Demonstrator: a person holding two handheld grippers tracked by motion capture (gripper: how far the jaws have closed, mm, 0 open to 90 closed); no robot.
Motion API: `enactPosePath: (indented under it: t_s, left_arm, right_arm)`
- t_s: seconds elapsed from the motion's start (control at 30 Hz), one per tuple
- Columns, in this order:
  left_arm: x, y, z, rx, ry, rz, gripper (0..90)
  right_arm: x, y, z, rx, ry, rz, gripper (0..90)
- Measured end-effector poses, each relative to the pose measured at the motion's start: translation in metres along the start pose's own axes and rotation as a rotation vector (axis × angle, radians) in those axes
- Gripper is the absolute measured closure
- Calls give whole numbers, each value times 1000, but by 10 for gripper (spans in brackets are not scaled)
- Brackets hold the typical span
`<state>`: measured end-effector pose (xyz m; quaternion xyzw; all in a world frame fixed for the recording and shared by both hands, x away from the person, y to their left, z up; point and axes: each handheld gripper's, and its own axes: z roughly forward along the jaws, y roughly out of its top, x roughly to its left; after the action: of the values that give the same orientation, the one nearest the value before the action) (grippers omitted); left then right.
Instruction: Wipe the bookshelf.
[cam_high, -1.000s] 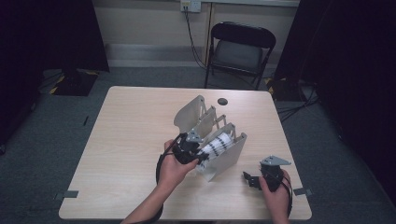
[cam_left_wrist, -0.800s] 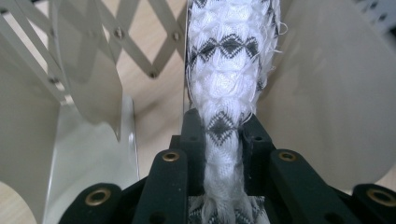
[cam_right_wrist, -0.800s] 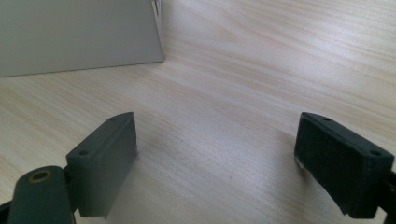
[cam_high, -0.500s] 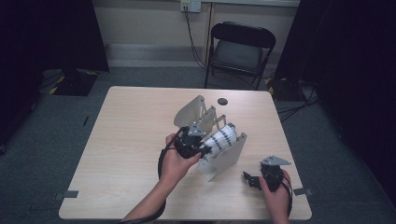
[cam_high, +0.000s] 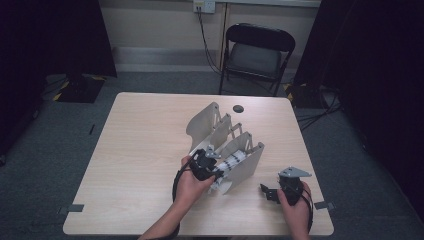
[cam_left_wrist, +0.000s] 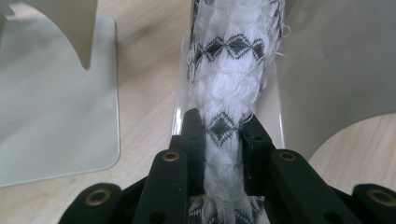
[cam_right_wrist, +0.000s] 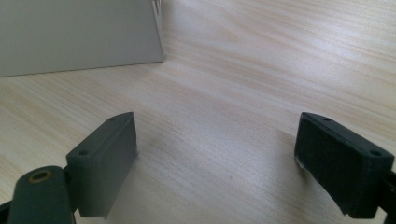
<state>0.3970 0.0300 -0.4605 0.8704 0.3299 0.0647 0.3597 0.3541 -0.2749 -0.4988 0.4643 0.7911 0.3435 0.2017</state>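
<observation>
The left gripper (cam_high: 212, 167), jaws clamped on the patterned cloth (cam_left_wrist: 229, 93), has sunk it into the rack (cam_high: 247, 155); the right gripper (cam_high: 270, 192) rests open.

No readable text in any view

No letters, numbers, brand marks or signs could be made out: the white cloth (cam_left_wrist: 229, 70) carried only a woven pattern of dark diamonds, not writing, and the beige rack (cam_high: 250, 157), the wooden table (cam_high: 140, 150) and the black jaws bore no label or print that could be read.
</observation>
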Motion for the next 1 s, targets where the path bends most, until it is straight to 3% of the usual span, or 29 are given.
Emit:
enactPosePath:
  t_s: [0.3, 0.47, 0.77, 0.83, 1.0]
  left_arm:
    - [-4, -10, 8, 31, -3, -2, 758]
    - [-8, 1, -10, -23, -17, 18, 758]
    - [-19, 43, -58, -187, -32, 78, 757]
    - [-19, 46, -60, -186, -32, 83, 757]
    - [-22, 42, -43, -132, -45, 106, 757]
  right_arm:
    - [0, 0, 0, 0, 0, -1, 124]
    - [0, 0, 0, 0, 0, 0, 124]
    - [0, 0, 0, 0, 0, -1, 124]
    - [0, 0, 0, 0, 0, -1, 124]
    - [0, 0, 0, 0, 0, -1, 124]
